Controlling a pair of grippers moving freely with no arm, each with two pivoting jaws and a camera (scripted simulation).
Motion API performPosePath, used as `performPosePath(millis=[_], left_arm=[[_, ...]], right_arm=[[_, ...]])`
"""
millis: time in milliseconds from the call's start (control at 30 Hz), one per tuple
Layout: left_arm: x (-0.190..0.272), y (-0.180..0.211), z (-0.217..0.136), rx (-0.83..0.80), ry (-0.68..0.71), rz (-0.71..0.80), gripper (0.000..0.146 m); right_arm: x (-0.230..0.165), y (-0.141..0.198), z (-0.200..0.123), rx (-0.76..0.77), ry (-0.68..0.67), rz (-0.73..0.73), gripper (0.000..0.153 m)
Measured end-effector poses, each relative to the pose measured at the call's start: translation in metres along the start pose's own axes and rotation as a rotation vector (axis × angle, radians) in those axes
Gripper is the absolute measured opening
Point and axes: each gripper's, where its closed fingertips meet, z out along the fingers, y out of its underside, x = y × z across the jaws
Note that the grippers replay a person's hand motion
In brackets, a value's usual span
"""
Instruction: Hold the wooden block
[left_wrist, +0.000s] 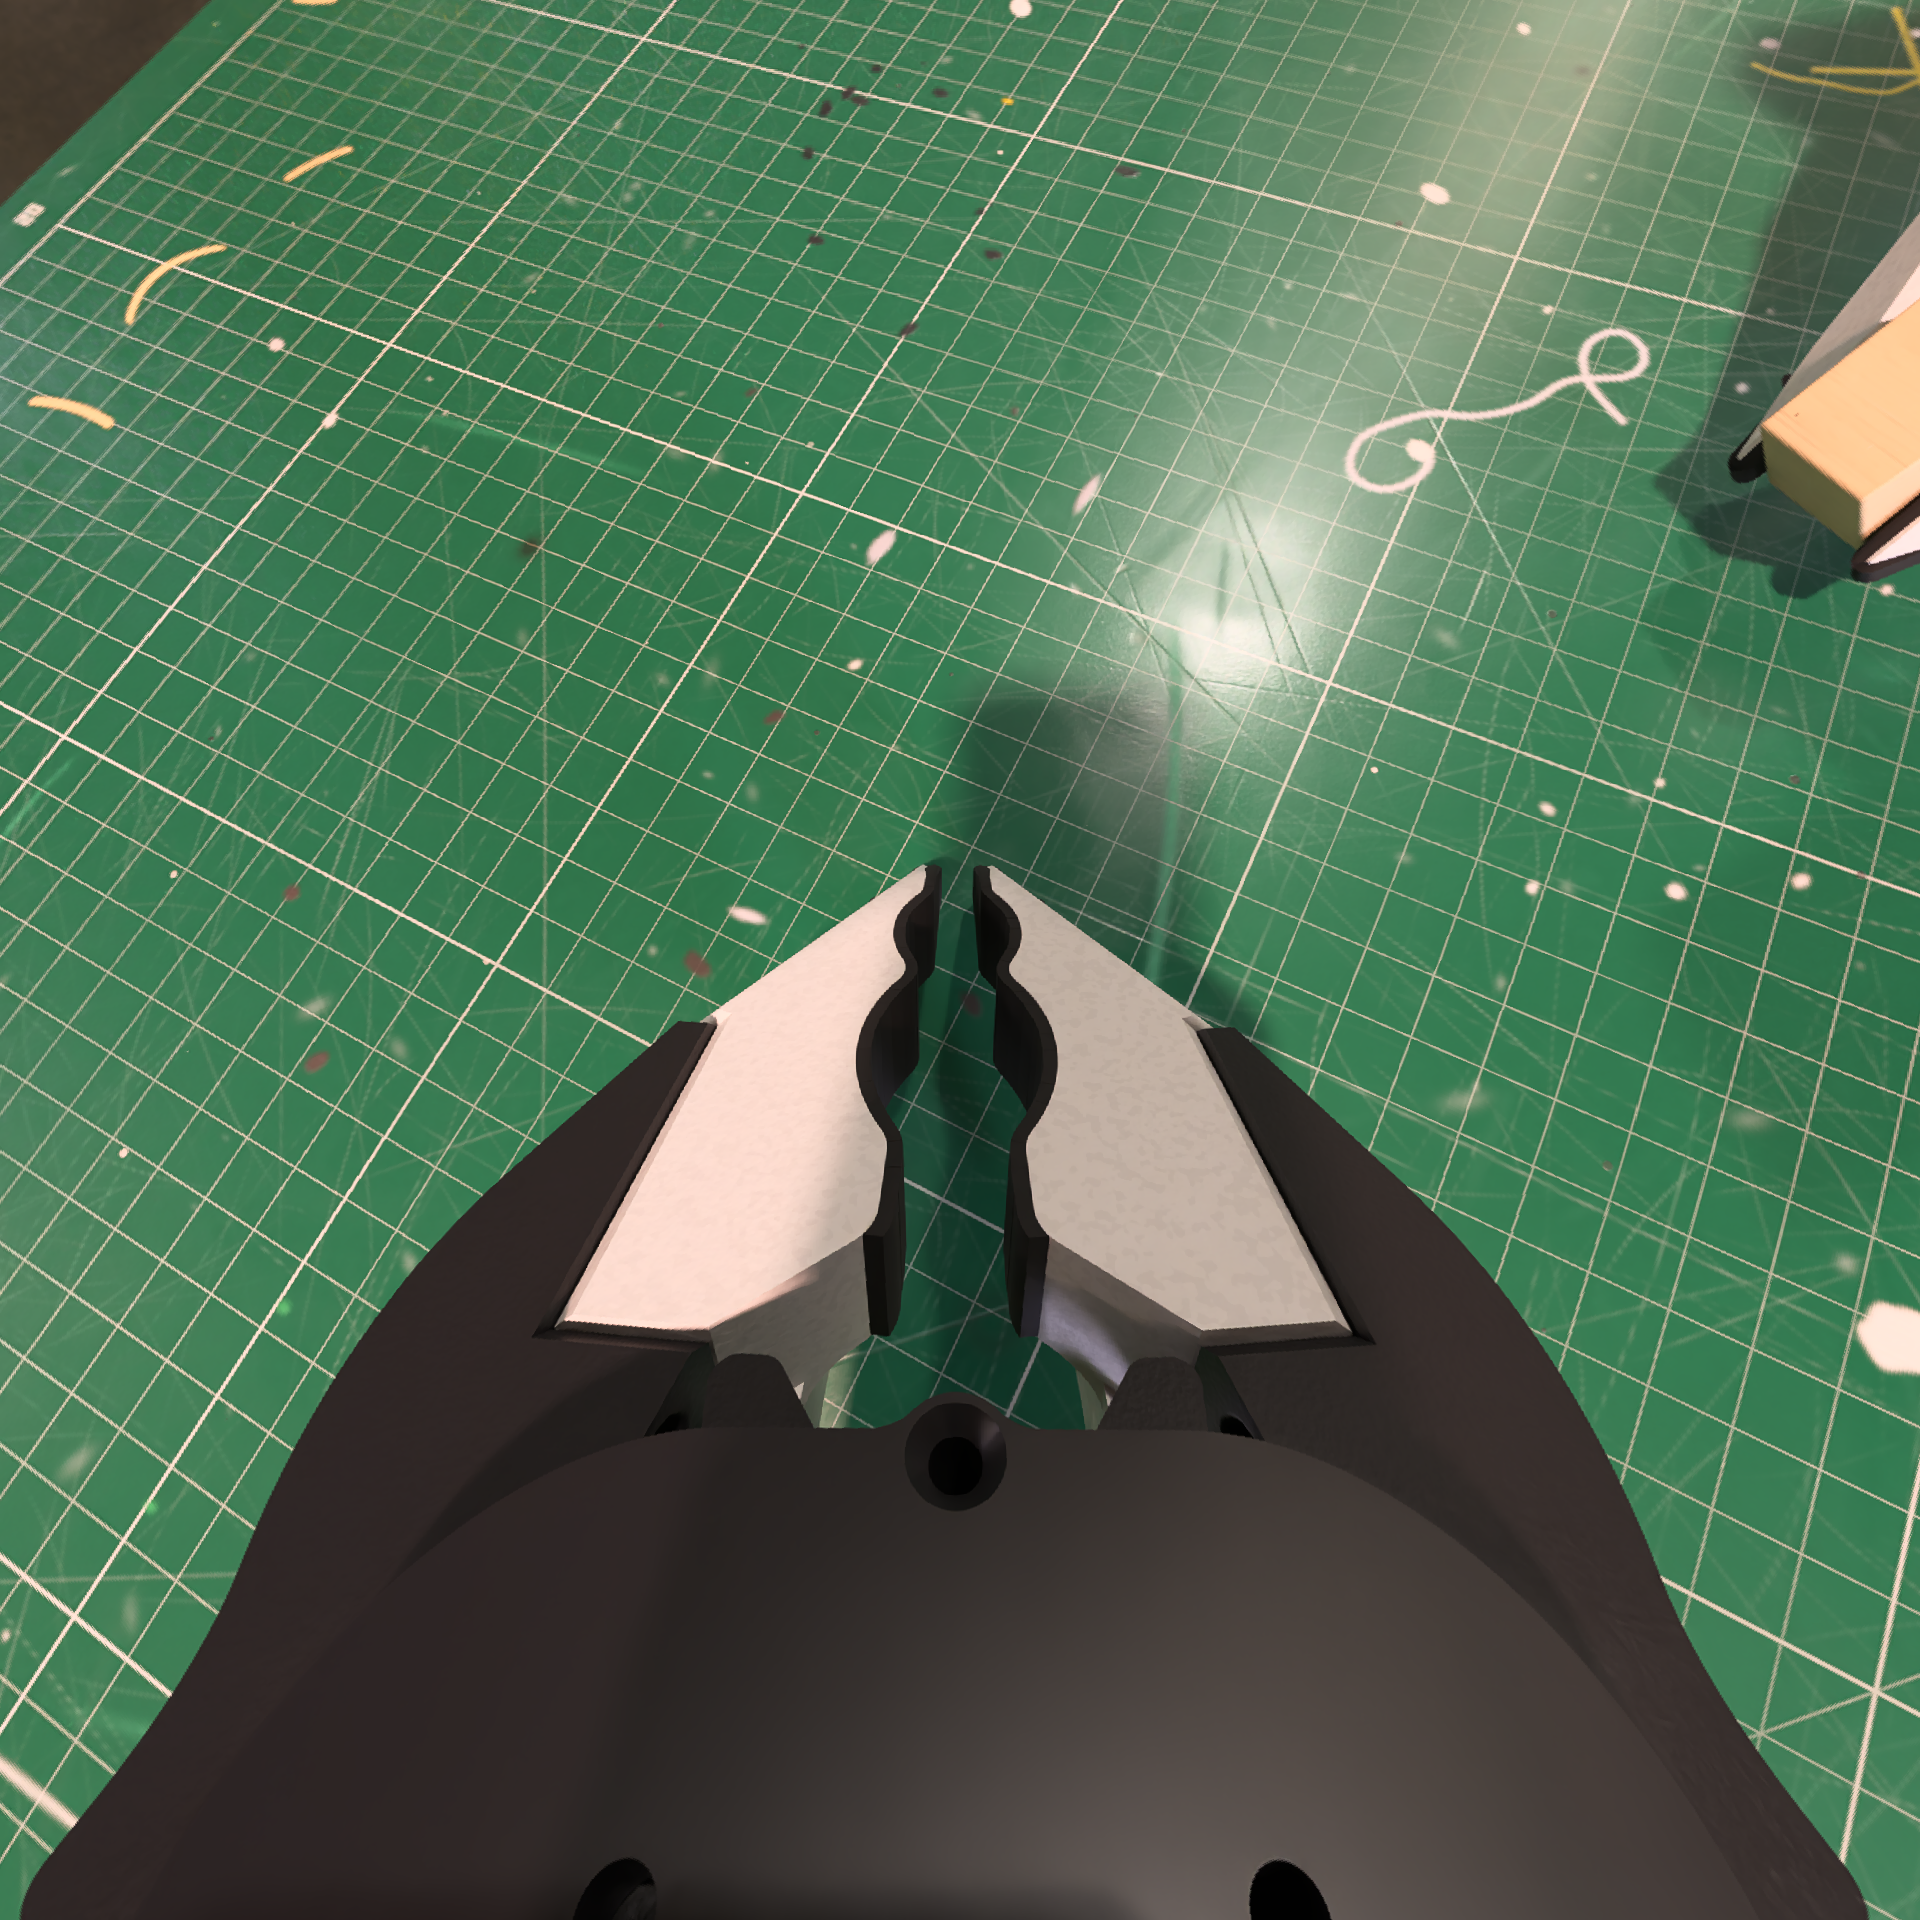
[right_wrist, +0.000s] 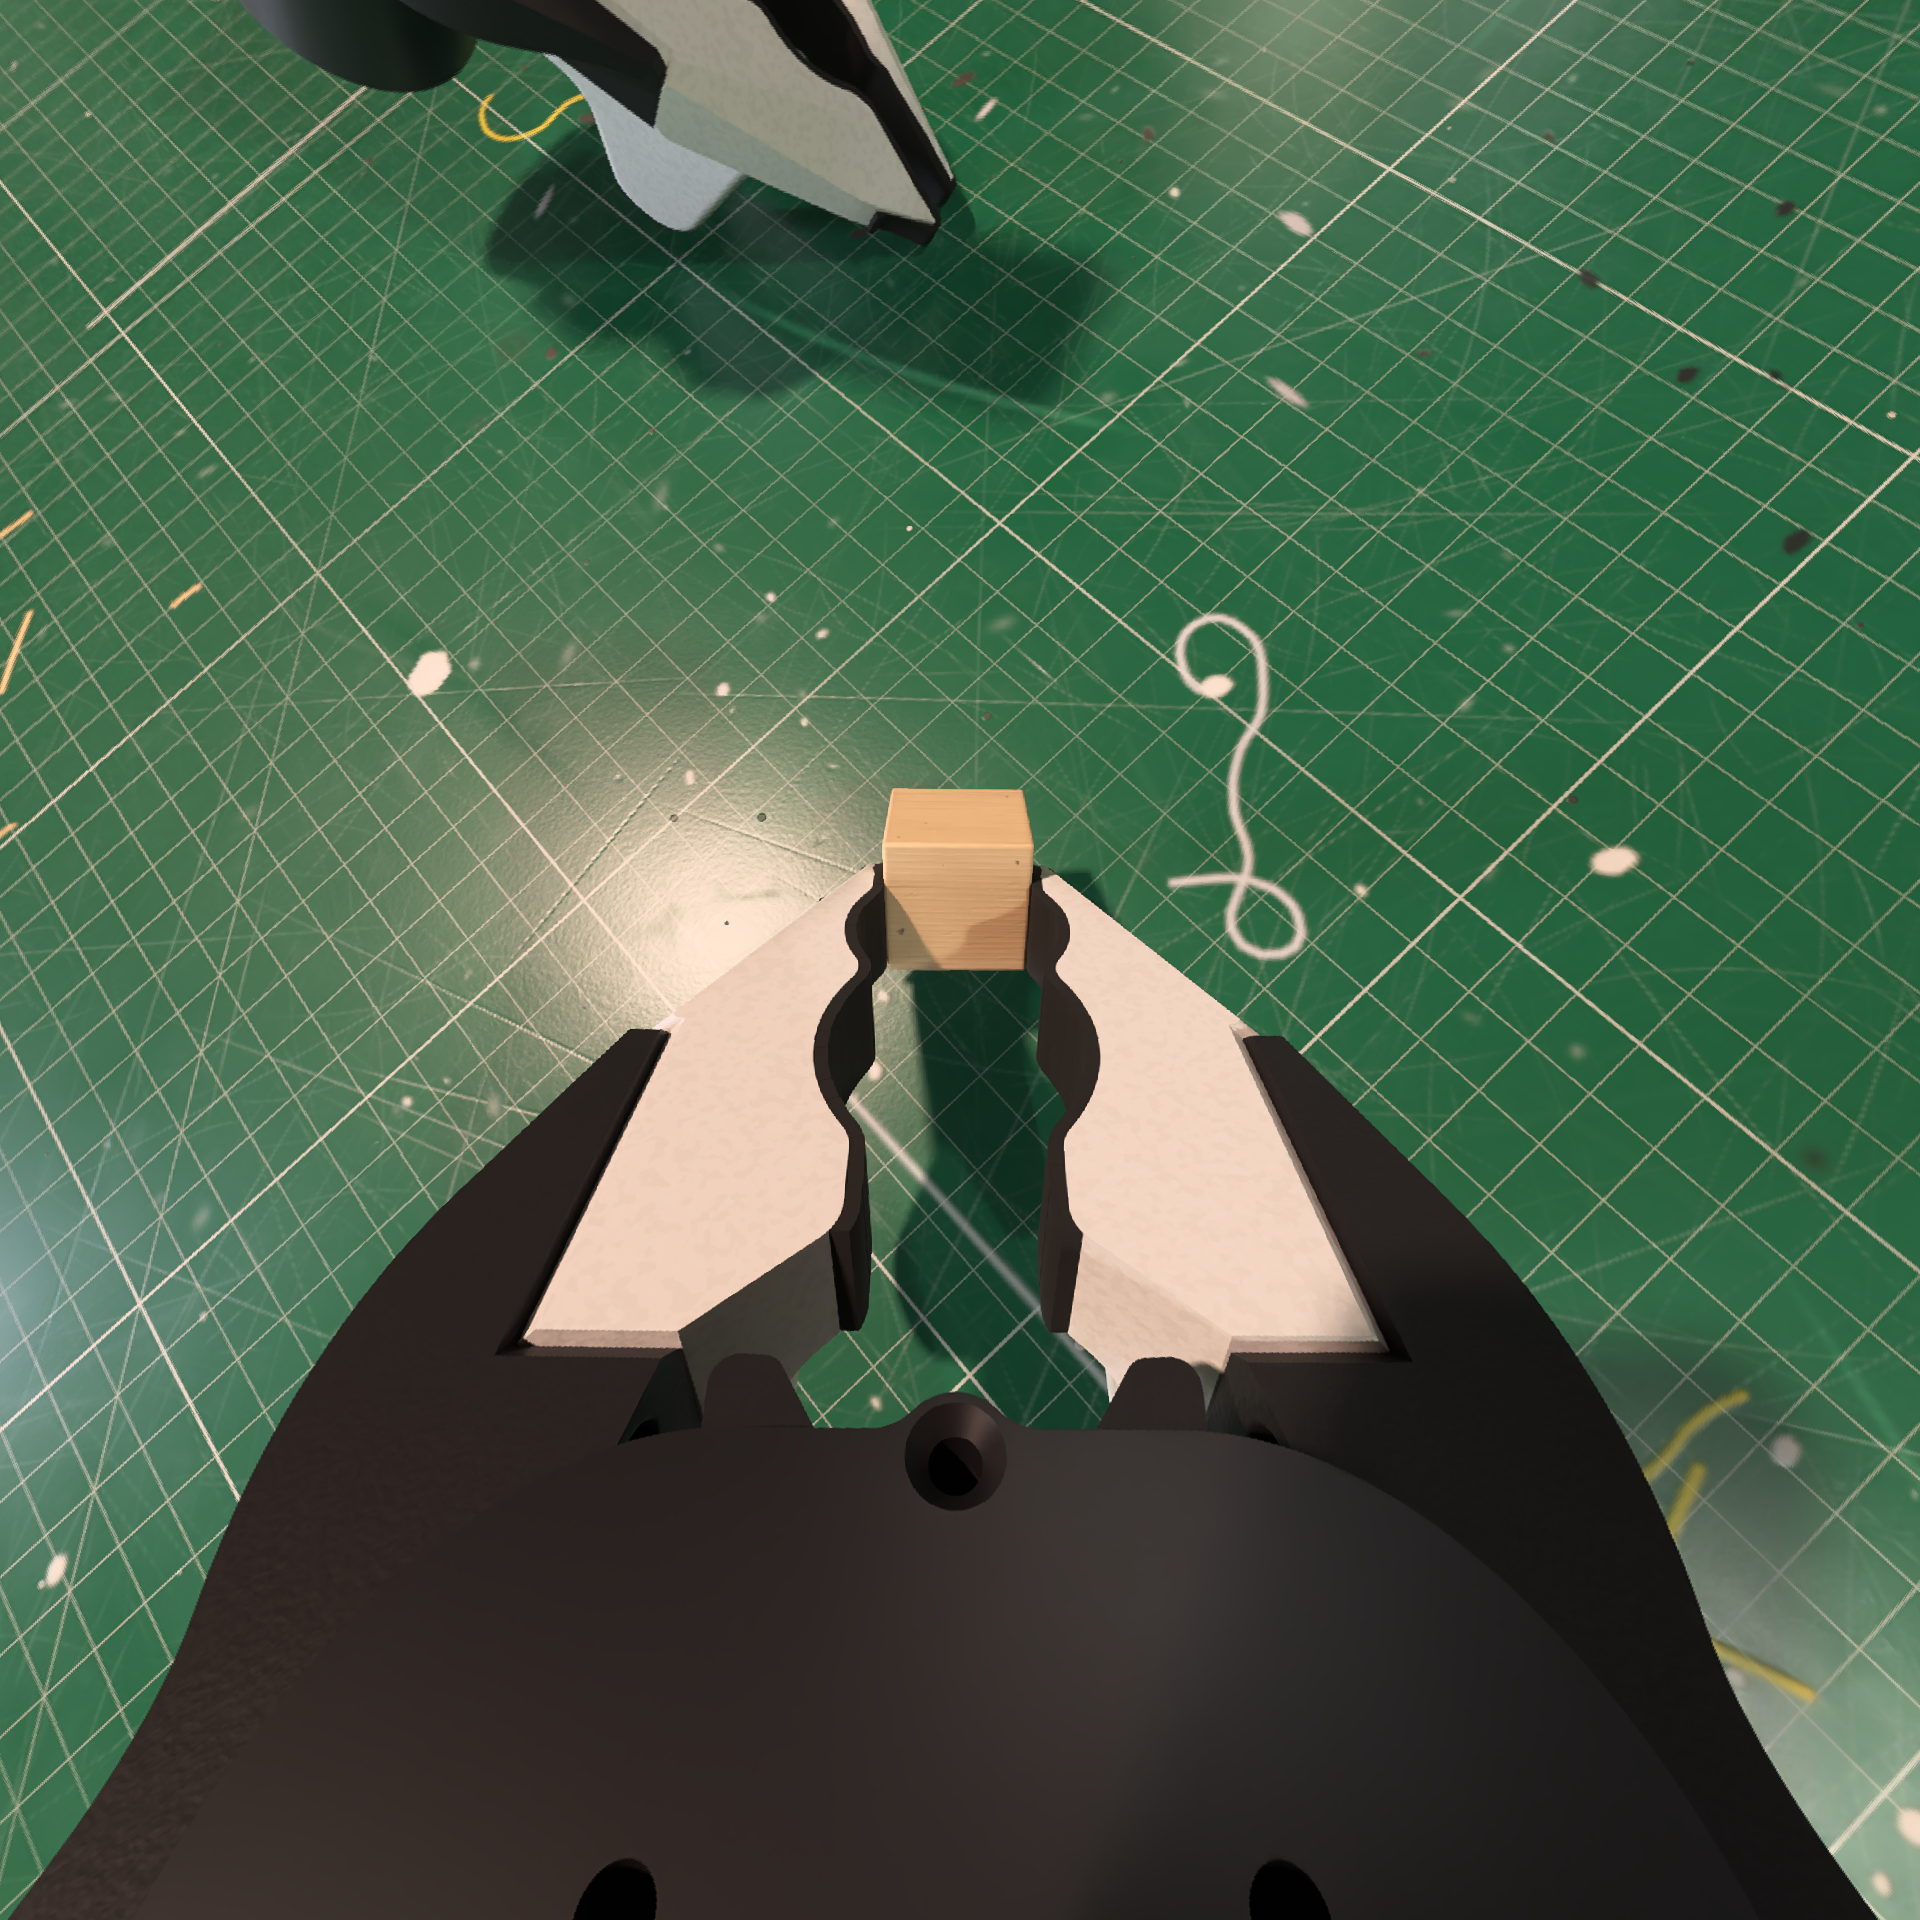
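The wooden block is a small pale cube, gripped between the fingertips of my right gripper, which is shut on it. Whether the block touches the green cutting mat I cannot tell. The left wrist view shows the block at the far right edge, clamped by the right gripper. My left gripper is shut and empty, its jaws nearly touching, low over the mat and well left of the block. It also shows in the right wrist view, at the top, pointing down at the mat.
The mat carries white grid lines, paint flecks, a white looped thread to the right of the block, and yellow thread scraps. A dark edge beyond the mat shows at the far left.
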Motion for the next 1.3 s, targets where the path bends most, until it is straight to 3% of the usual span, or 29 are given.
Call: performPosePath(millis=[300, 700, 1300], left_arm=[[0.0, 0.0, 0.0, 0.0, -0.001, 0.003, 0.006], [0.0, 0.0, 0.0, 0.0, -0.005, 0.007, 0.006], [0.0, 0.0, 0.0, 0.0, 0.0, 0.004, 0.005]], right_arm=[[-0.002, 0.005, 0.001, -0.018, -0.019, 0.012, 0.026], [0.048, 0.01, -0.013, -0.01, 0.119, 0.086, 0.026], [0.011, 0.035, -0.03, -0.084, 0.076, 0.032, 0.026]])
